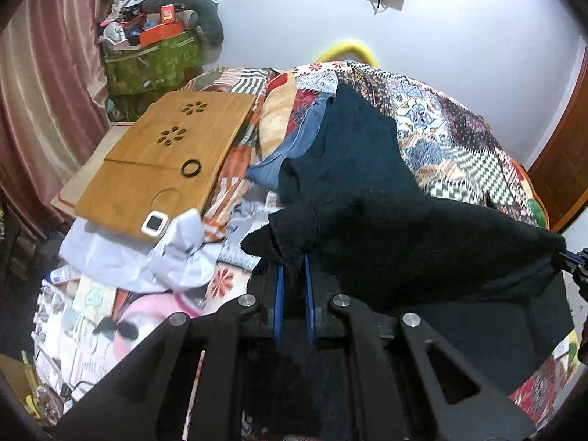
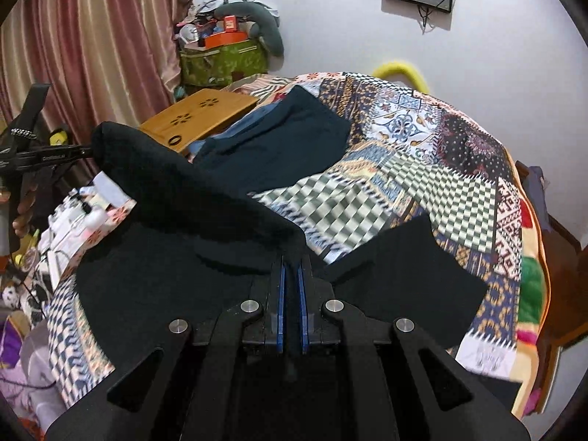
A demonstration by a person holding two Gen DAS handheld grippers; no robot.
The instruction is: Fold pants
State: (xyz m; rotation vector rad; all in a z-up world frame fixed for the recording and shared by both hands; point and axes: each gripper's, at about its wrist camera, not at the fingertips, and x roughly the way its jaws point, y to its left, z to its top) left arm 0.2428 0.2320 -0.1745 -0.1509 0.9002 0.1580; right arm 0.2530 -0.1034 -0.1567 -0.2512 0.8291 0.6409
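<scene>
- On the patchwork bedspread [image 2: 422, 139] the black pants [image 2: 176, 250] lie partly spread and partly lifted: one edge is raised off the bed and stretched like a ridge between the two grippers, while the rest of the cloth still rests on the quilt below.
- The left gripper [image 1: 294, 275] is clenched on a corner of the pants; its blue pads pinch a bunch of black cloth.
- The right gripper [image 2: 292, 268] is likewise clamped on the other end of that raised edge, with the fabric running in between its nearly closed pads.
- I judge the fold to be in mid-course: an edge is picked up at both ends but not yet carried over and laid down, so no finished crease shows. Bringing that edge across, smoothing it, and any further fold remain to be done.
- A flap of the same black cloth [image 2: 415, 279] lies flat to the right of the right gripper; I cannot tell whether it is a leg or part of the waist.
- Count: two grippers, one pair of pants in hand.
- Farther up the bed lie one dark teal garment [image 2: 286, 139] and one blue garment [image 1: 294, 139] beside it, both flat.
- One wooden lap tray [image 1: 165, 154] sits at the left, carrying one black ring [image 1: 191, 167] and one small white device [image 1: 155, 223].
</scene>
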